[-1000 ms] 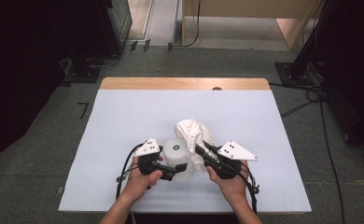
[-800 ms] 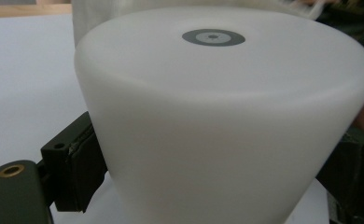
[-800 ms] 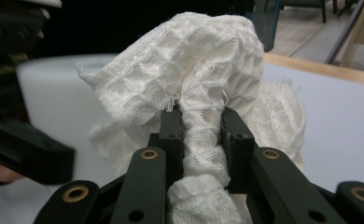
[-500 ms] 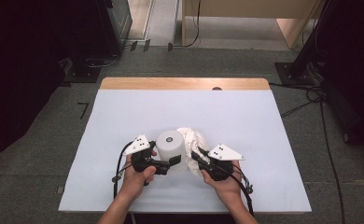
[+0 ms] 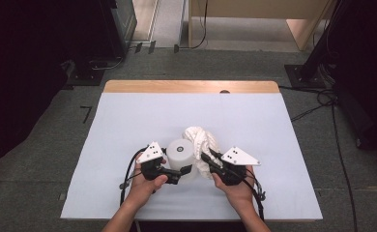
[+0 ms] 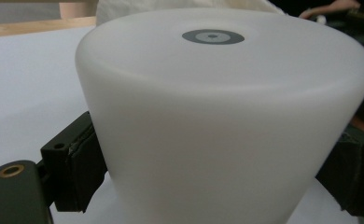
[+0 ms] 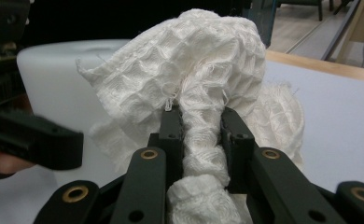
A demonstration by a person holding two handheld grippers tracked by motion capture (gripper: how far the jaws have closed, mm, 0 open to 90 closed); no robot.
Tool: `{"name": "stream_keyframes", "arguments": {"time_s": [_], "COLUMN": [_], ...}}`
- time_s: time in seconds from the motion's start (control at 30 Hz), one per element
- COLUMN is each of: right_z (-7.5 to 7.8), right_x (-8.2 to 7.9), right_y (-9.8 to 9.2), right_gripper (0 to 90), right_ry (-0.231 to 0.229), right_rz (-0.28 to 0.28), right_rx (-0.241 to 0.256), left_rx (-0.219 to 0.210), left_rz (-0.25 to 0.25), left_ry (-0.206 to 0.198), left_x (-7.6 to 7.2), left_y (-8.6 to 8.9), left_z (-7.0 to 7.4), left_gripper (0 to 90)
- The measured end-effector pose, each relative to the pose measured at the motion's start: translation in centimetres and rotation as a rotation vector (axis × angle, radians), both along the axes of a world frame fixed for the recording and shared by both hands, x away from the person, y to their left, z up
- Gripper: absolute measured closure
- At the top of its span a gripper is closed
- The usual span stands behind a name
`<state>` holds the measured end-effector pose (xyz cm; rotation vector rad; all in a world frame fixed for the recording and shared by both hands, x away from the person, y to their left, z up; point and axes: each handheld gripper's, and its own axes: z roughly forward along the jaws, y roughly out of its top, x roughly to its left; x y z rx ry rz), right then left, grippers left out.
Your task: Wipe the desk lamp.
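Both hands having drawn nearer the worktop's [image 5: 128,121] front edge, the left hand-held gripper [image 5: 184,171] is clamping the white cup [image 5: 181,152] while the right hand-held gripper [image 5: 207,157] is pinching the waffle cloth [image 5: 202,140], seemingly readying to wipe the cup next.

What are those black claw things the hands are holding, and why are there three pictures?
Those are grippers, tools with two black jaws that pinch like tongs. A person holds one in each hand. One picture comes from a camera high above the table. The other two come from little cameras riding on each gripper, so they look very close up. The left gripper squeezes a white cup standing upside down; in its own camera that cup looks huge. The right gripper pinches a bunched white cloth between its jaws. The cloth sits right beside the cup, on the pale blue table cover.
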<state>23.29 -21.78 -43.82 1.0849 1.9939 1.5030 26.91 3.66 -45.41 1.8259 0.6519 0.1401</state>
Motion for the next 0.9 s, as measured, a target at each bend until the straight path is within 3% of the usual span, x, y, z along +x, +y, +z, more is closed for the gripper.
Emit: {"name": "stream_keyframes", "arguments": {"time_s": [0.2, 0.23, 0.3, 0.47, 0.8, 0.9], "right_z": [0.5, 0.5, 0.5, 0.5, 0.4, 0.4], "right_x": [0.1, 0.1, 0.2, 0.3, 0.3, 0.4], "right_y": [-1.1, -1.3, -1.5, -1.6, -1.9, -2.0], "right_gripper": [73.9, 73.9, 73.9, 73.9, 73.8, 73.7], "right_ry": [-0.015, -0.014, -0.015, -0.012, -0.007, -0.013], "right_rz": [-0.043, -0.049, -0.053, -0.058, -0.063, -0.065], "right_rx": [0.014, 0.016, 0.016, 0.013, 0.011, 0.011], "left_rx": [0.101, 0.101, 0.136, 0.181, 0.171, 0.165], "left_rz": [0.119, 0.119, 0.182, 0.231, 0.243, 0.280], "left_ry": [-0.148, -0.148, -0.173, -0.172, -0.147, -0.115], "left_x": [0.5, 0.5, 0.9, 1.1, 1.1, 0.9], "left_y": [0.3, 0.3, 0.9, 1.3, 2.1, 2.2], "left_z": [-0.5, -0.5, -1.0, -1.7, -1.9, -1.8], "left_gripper": [8.2, 8.1, 8.1, 8.1, 7.8, 6.8]}}
